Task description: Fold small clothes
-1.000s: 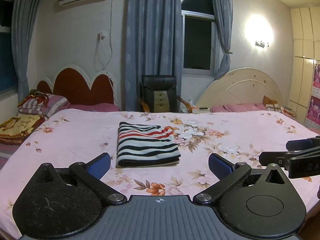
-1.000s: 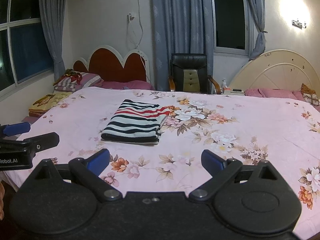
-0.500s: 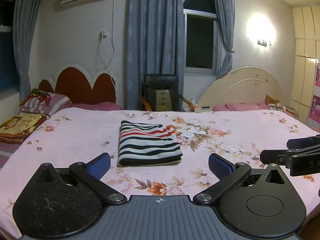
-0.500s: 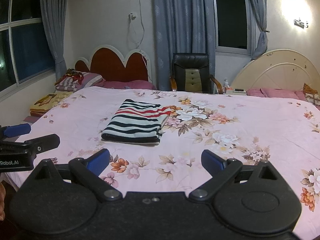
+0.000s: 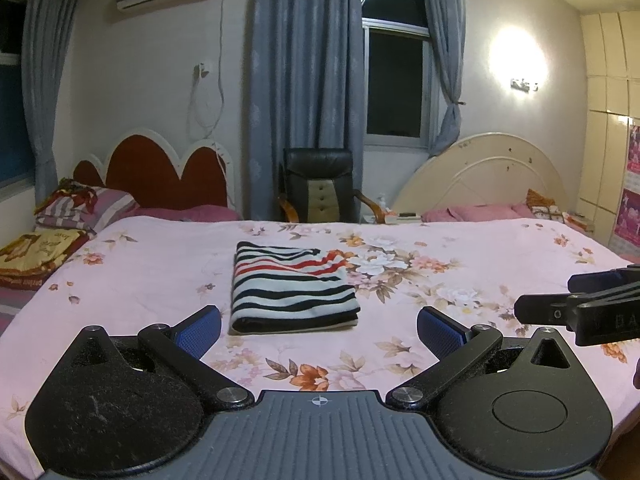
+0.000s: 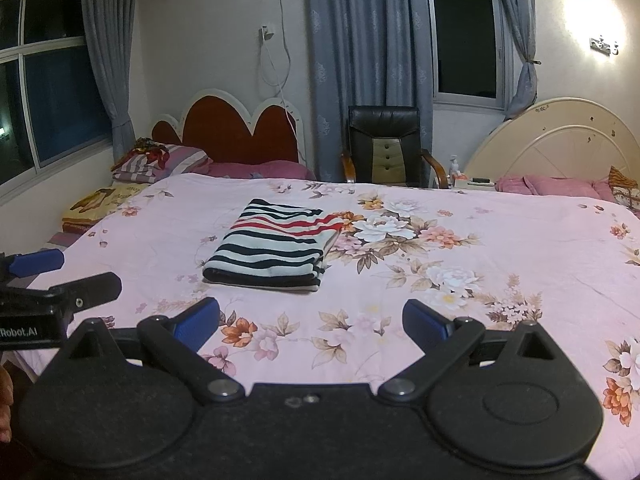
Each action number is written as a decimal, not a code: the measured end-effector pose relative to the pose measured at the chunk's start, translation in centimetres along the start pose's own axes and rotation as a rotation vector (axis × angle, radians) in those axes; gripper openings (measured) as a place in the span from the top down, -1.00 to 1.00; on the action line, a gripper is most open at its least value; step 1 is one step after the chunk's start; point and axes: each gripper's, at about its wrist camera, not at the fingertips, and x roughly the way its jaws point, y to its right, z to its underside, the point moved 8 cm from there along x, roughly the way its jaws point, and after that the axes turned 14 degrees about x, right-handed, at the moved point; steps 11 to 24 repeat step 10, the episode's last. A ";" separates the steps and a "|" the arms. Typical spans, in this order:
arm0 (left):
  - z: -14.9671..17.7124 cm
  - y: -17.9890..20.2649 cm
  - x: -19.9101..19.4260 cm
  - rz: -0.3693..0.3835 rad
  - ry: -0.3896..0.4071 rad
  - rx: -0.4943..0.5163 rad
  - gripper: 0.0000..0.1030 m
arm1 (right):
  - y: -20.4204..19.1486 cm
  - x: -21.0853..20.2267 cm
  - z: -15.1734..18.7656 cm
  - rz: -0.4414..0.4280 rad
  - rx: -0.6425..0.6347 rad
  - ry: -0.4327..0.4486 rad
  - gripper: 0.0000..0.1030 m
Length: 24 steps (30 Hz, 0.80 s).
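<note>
A striped garment, black, white and red, lies folded into a neat rectangle on the pink floral bedspread. It also shows in the right wrist view. My left gripper is open and empty, held back from the garment above the bed's near edge. My right gripper is open and empty, also short of the garment and to its right. Each gripper shows at the edge of the other's view.
A black chair stands behind the bed between two headboards. Pillows and folded blankets lie at the far left. Pink pillows lie at the far right. The bedspread spreads wide around the garment.
Both views have shifted slightly; the grippers stay open and back from the folded garment, which has not moved.
</note>
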 end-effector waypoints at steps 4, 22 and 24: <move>-0.2 -0.1 0.2 -0.001 0.009 0.007 -1.00 | 0.0 0.1 0.0 -0.004 -0.003 0.000 -0.89; -0.1 -0.4 0.2 -0.013 0.011 -0.010 -1.00 | -0.1 0.4 -0.3 -0.013 -0.011 -0.001 -0.89; -0.1 -0.4 0.2 -0.013 0.011 -0.010 -1.00 | -0.1 0.4 -0.3 -0.013 -0.011 -0.001 -0.89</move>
